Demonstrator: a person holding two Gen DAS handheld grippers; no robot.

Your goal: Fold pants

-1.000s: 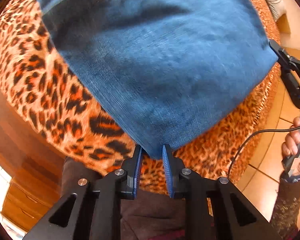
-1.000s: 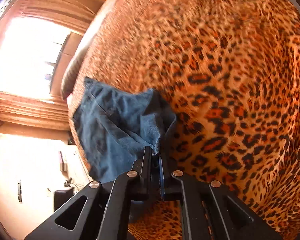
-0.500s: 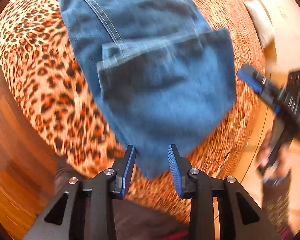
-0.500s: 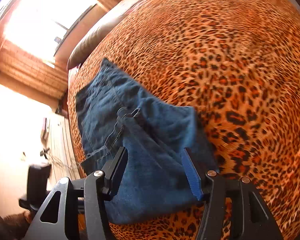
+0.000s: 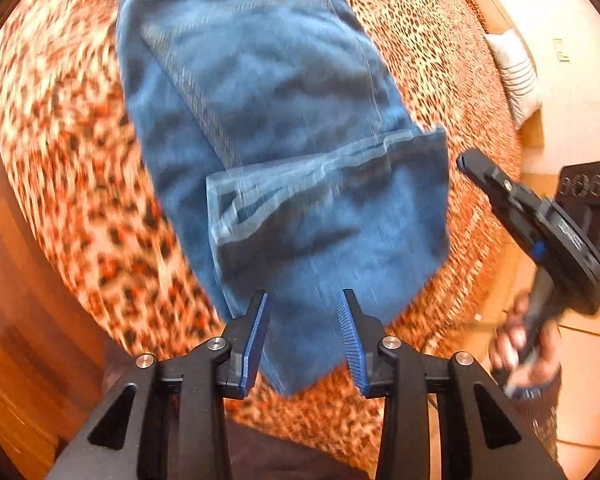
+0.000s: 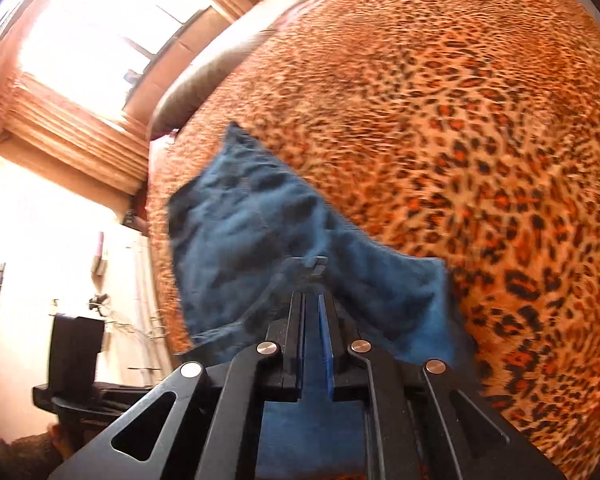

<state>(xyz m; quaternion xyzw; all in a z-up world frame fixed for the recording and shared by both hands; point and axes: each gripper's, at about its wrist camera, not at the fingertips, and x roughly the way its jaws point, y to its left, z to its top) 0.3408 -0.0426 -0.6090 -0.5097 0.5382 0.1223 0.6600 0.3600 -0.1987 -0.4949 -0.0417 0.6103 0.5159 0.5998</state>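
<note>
Blue jeans (image 5: 284, 120) lie on a leopard-print bedspread (image 5: 60, 140), the leg end with its pale hem (image 5: 320, 168) folded back over the rest. My left gripper (image 5: 304, 294) hovers above the near fold, jaws opening, pads clear of the cloth. My right gripper (image 5: 464, 162) is off the jeans' right corner, held by a hand (image 5: 516, 344). In the right wrist view my right gripper (image 6: 311, 295) is over the jeans (image 6: 240, 232), jaws closing to a thin gap with nothing seen between them.
The bedspread (image 6: 460, 120) stretches wide to the right of the jeans. A striped pillow (image 5: 516, 72) lies at the bed's far right edge. Tiled floor (image 5: 588, 360) lies below the bed's right side. A bright window (image 6: 100, 32) and a black object (image 6: 76, 340) show to the left.
Both grippers let go of the jeans, which now lie folded on the bed. The left one opened and drew back. The right one opened wide, then closed again.
</note>
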